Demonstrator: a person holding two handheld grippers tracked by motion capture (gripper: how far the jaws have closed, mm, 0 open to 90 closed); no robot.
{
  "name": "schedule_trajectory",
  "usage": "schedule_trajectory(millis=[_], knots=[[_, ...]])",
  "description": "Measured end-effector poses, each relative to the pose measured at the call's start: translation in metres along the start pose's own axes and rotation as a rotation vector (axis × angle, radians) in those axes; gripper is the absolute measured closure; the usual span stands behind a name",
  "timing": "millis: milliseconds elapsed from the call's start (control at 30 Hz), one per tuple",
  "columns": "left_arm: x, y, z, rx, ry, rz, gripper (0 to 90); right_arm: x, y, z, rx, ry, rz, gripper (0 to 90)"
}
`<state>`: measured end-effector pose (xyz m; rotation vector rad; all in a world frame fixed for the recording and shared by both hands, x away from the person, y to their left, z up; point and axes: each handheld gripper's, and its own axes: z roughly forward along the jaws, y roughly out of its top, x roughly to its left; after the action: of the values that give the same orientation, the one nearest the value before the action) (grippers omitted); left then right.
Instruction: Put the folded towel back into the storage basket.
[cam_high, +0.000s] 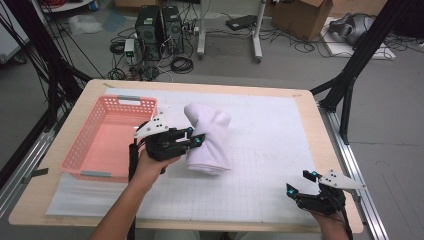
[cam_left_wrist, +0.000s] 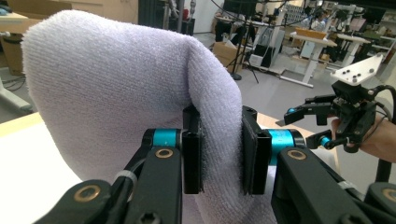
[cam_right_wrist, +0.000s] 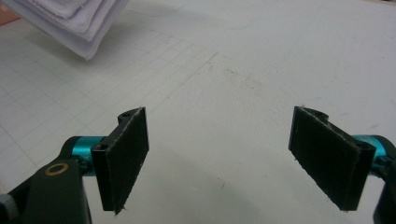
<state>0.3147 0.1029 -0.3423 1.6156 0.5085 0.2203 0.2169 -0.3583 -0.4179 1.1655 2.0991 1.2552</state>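
Observation:
A folded white towel (cam_high: 210, 137) hangs lifted over the middle of the white grid mat (cam_high: 265, 165), just right of a pink basket (cam_high: 107, 137). My left gripper (cam_high: 196, 136) is shut on the towel's left side. In the left gripper view both pads (cam_left_wrist: 192, 156) press a thick fold of the towel (cam_left_wrist: 116, 93). My right gripper (cam_high: 301, 183) rests open near the table's front right corner, with nothing between its pads (cam_right_wrist: 126, 156). A folded corner of the towel (cam_right_wrist: 74, 23) appears at the top left of the right gripper view, raised off the mat (cam_right_wrist: 224, 93).
The pink basket stands on the left half of the wooden table (cam_high: 320, 145). Black frame posts (cam_high: 350, 75) rise at both sides of the table. Computers, cables and cardboard boxes lie on the floor beyond the far edge.

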Motion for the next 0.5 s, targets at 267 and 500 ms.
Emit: schedule_trajectory(millis=[267, 500], knots=[[0.008, 0.007, -0.024, -0.018, 0.016, -0.001, 73.5, 0.0, 0.0, 0.0, 0.001, -0.001, -0.001, 19.1], [0.015, 0.016, -0.047, -0.039, 0.037, 0.005, 73.5, 0.0, 0.0, 0.002, 0.003, -0.002, 0.0, 19.1]])
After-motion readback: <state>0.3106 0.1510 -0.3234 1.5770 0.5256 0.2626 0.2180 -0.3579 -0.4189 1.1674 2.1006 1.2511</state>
